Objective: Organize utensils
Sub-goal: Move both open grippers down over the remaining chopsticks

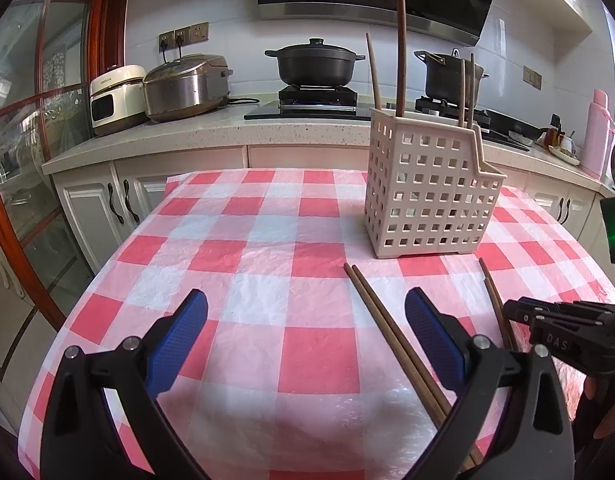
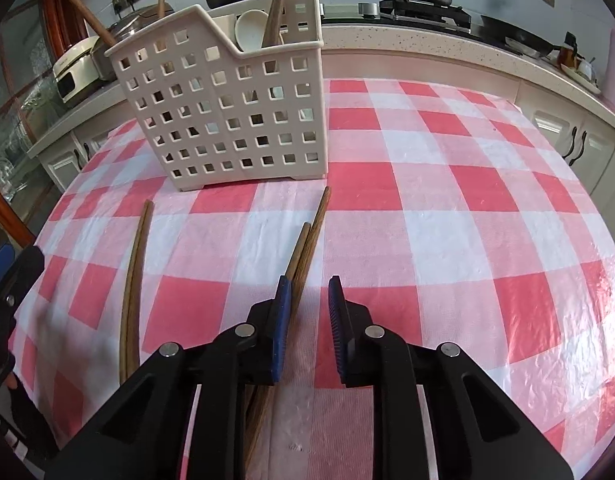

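The task looks partly done. The perforated utensil holder (image 2: 227,112) stands upright on the checked tabletop (image 2: 467,220), ahead of and to the left of the right hand-held gripper (image 2: 309,332). It already carries several wooden sticks and a white spoon (image 2: 249,32). Two pairs of chopsticks lie loose on the cloth, so at least these are left to stow.

One pair of chopsticks (image 2: 305,240) lies directly ahead of the right hand-held gripper, its far tips pointing toward the holder's base and its near ends running under the left finger. The jaws stand a little apart with nothing between them. They sit low over the cloth, slightly to the right of the pair, so I judge a small shift leftward is needed before closing.

The other pair of chopsticks (image 1: 391,336) lies just inside the right finger of the left hand-held gripper (image 1: 305,338), running from beneath it out toward the holder (image 1: 427,192). This hand-held gripper is spread wide and empty, held low and level over the cloth, pointing toward the far kitchen counter, with the holder ahead and to its right. The right hand-held gripper shows at its right edge, just beside it.
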### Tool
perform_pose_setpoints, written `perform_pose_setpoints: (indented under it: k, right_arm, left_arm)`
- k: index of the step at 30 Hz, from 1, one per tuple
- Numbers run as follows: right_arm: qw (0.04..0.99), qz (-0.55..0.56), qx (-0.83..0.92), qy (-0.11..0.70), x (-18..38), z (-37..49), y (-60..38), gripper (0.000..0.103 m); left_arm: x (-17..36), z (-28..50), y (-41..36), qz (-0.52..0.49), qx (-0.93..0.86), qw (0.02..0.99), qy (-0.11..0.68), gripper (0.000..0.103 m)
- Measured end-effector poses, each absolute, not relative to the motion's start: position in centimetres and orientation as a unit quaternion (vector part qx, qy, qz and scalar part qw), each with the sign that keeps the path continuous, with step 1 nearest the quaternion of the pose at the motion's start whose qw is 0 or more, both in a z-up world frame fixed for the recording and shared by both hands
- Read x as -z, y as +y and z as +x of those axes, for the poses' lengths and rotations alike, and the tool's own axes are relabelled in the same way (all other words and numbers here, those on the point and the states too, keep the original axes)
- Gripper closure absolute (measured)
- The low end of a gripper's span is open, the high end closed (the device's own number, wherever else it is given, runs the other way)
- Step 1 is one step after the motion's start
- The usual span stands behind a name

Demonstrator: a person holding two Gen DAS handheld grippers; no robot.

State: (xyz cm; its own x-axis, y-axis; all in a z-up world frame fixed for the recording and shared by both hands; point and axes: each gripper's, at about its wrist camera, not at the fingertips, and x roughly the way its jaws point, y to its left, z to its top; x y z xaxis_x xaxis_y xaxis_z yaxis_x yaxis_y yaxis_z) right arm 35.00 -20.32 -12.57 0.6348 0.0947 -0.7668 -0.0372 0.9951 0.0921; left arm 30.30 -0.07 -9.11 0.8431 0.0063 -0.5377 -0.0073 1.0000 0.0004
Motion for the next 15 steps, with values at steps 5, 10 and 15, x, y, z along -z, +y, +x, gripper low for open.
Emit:
perform_pose_setpoints:
  k: [5, 10, 15]
  right_arm:
    - [0.900, 0.026, -0.028, 0.435, 12.9, 36.1, -20.3, 0.084]
    - [0.899, 0.010, -0.017, 0.438, 12.9, 37.1, -20.0, 0.084]
    - [0.899, -0.004, -0.014, 0.437, 13.0, 37.1, -20.3, 0.094]
  left_arm:
    - [9.4, 30.4, -0.1, -0.003, 0.000, 0.958, 0.286, 0.007]
    - [9.6, 30.5, -0.7, 0.004, 0.006, 0.957, 0.291, 0.007]
    - [10.0, 30.9, -1.4, 0.007, 0.009, 0.952, 0.305, 0.007]
